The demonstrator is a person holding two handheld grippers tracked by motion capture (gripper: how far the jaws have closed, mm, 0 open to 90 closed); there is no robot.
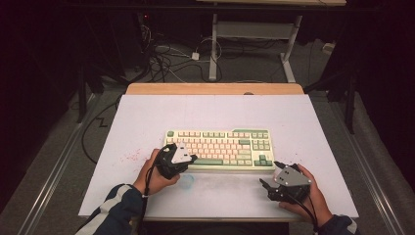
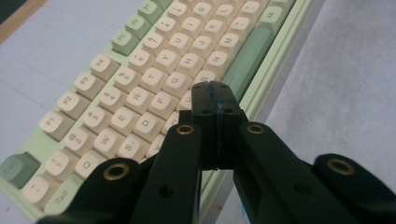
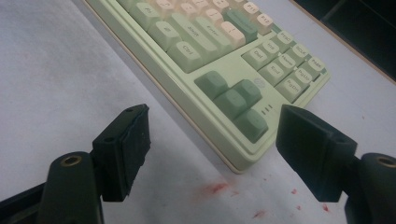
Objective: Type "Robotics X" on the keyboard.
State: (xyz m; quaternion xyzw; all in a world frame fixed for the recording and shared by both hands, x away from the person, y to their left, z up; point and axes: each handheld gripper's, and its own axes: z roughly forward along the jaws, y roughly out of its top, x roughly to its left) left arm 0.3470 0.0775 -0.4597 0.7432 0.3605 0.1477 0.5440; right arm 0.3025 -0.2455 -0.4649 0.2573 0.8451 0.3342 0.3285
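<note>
At the bottom of the high view your forearms enter in dark sleeves with pale stripes, both cut off by the frame edge. Your left hand-held gripper (image 1: 188,159) sits left of centre, its tip at the near edge of the pale green and cream mechanical keyboard (image 1: 220,149). In the left gripper view that hand-held gripper (image 2: 215,100) has its two black jaws pressed flat together with nothing between them, the tip over the lower letter rows beside the long green space bar (image 2: 250,53); whether the tip touches a key you cannot tell, since the jaws hide the keys beneath.

Your right hand-held gripper (image 1: 270,176) lies lower right in the high view, on the white worktop (image 1: 147,122), just short of the keyboard's near right corner. In the right gripper view this hand-held gripper (image 3: 217,140) has its jaws spread wide and empty, framing that corner with its dark green arrow keys (image 3: 233,100). Small red specks (image 3: 217,188) mark the worktop at the bottom centre of that view.

The keyboard lies in the middle of the worktop, long side across the frame. Key legends are blurred in the high view. Beyond the worktop's wooden far edge (image 1: 215,88), tangled cables (image 1: 166,58) and white desk legs (image 1: 213,49) stand on a dim floor; the surroundings are too dark to make out.
</note>
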